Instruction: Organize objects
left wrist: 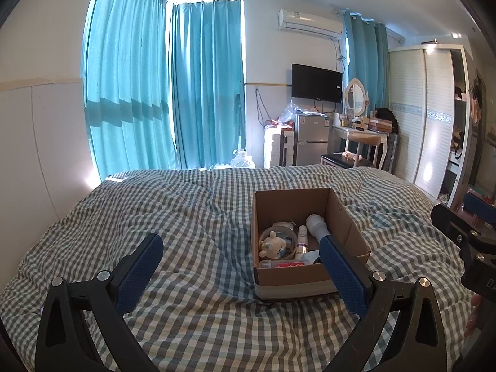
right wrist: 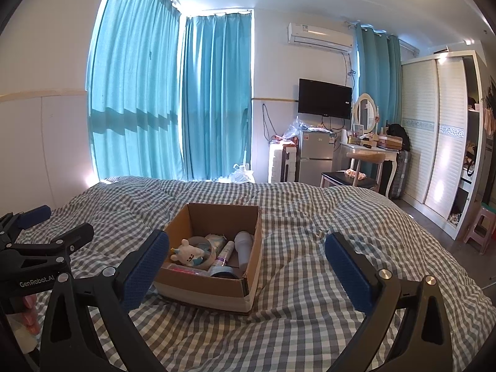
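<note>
An open cardboard box (left wrist: 347, 217) (right wrist: 214, 214) sits on the checked bed cover. It holds a white plush toy (left wrist: 272, 245) (right wrist: 187, 252), a roll of tape (left wrist: 283, 232), a small white tube (left wrist: 301, 240) (right wrist: 225, 252), a white bottle (left wrist: 316, 224) (right wrist: 244, 245) and other small items. My left gripper (left wrist: 241, 245) is open and empty, low over the bed in front of the box; its right finger overlaps the box's near right corner. My right gripper (right wrist: 246, 245) is open and empty, with the box between and beyond its fingers. Each gripper shows at the edge of the other's view.
The bed (left wrist: 186, 204) (right wrist: 310, 217) fills the foreground, a white wall to its left. Beyond it stand blue curtains (left wrist: 139, 93), a small fridge (left wrist: 311, 139), a dressing table with chair (left wrist: 362, 142) and a white wardrobe (left wrist: 431, 117). A pink stool (right wrist: 482, 232) stands at right.
</note>
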Demonstrator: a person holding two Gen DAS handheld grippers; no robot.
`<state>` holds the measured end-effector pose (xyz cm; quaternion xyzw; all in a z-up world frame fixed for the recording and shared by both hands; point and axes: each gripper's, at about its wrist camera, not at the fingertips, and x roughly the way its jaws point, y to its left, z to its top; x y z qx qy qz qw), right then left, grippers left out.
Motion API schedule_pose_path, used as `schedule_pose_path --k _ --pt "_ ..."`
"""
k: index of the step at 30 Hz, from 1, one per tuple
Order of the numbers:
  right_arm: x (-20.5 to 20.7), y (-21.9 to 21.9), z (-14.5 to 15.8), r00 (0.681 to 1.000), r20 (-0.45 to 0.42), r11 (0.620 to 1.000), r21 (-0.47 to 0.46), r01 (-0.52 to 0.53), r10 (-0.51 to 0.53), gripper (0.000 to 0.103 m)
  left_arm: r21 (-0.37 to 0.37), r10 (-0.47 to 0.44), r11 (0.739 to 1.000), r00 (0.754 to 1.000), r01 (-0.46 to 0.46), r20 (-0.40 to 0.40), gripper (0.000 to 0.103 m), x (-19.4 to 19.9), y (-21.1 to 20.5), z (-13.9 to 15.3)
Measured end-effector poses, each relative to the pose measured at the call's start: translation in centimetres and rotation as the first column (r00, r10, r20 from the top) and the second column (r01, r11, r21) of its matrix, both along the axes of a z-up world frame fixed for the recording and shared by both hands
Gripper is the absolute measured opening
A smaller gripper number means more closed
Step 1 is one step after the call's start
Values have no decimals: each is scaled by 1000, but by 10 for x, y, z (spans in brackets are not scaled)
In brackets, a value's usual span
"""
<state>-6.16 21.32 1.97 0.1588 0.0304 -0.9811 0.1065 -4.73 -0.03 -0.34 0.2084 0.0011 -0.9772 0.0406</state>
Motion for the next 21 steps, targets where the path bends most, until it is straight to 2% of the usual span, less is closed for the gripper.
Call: schedule_pose_path --k 21 --pt "-1 -3 -6 1000 15 1000 -5 -2 2 101 14 -3 1000 1000 3 5 103 1 -4 0"
